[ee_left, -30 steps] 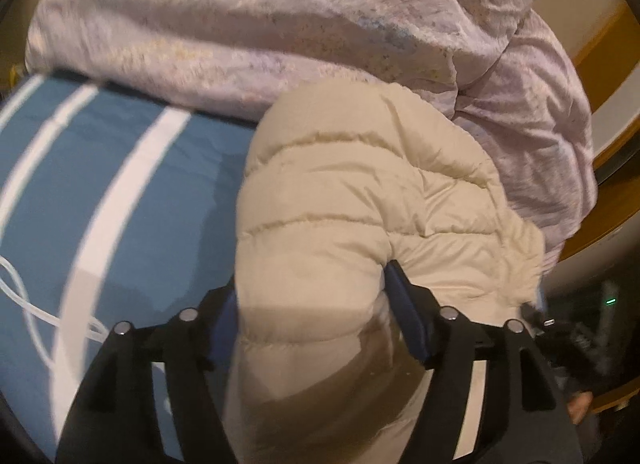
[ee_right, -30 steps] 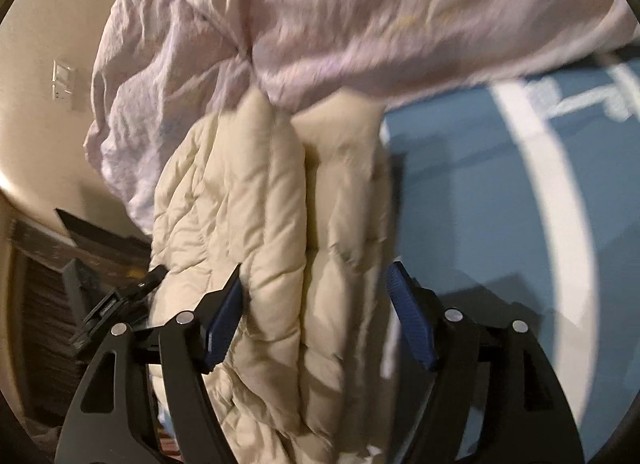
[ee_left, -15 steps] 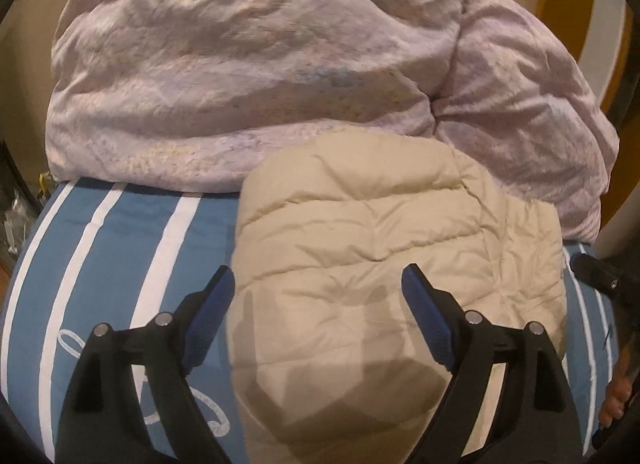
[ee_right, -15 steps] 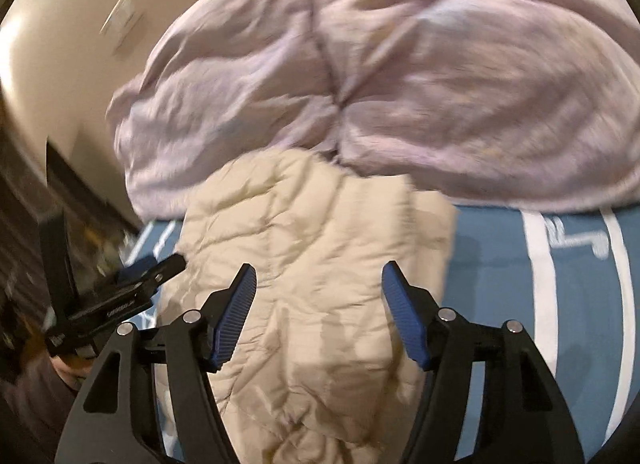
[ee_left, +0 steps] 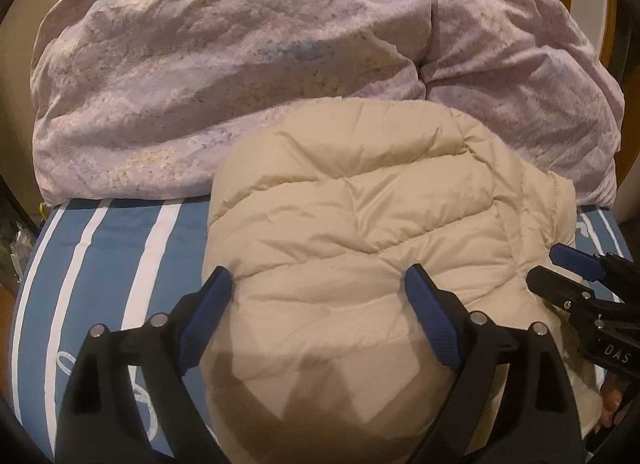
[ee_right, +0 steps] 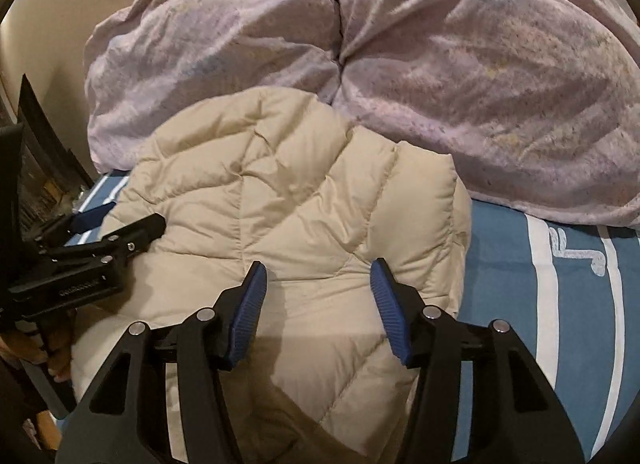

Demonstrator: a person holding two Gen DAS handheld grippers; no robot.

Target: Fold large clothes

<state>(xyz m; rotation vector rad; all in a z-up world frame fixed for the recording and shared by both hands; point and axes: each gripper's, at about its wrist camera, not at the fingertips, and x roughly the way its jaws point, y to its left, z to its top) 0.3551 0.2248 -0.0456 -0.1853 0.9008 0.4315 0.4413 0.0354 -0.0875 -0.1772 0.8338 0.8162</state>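
A cream quilted puffer jacket (ee_left: 372,220) lies folded into a compact bundle on the blue striped bed; it also shows in the right wrist view (ee_right: 304,208). My left gripper (ee_left: 320,284) is open and empty, hovering just above the jacket's near part. My right gripper (ee_right: 318,276) is open and empty above the jacket's near right part. The right gripper also shows at the jacket's right edge in the left wrist view (ee_left: 560,268). The left gripper shows at the jacket's left edge in the right wrist view (ee_right: 120,224).
A bulky lilac duvet (ee_left: 240,64) is heaped behind the jacket, touching its far edge; it fills the back of the right wrist view (ee_right: 460,64). The blue sheet with white stripes (ee_left: 104,264) lies open on the left and on the right (ee_right: 560,304).
Both grippers have let go of the jacket and pulled back and up. The jacket now lies flat and folded on the bed.
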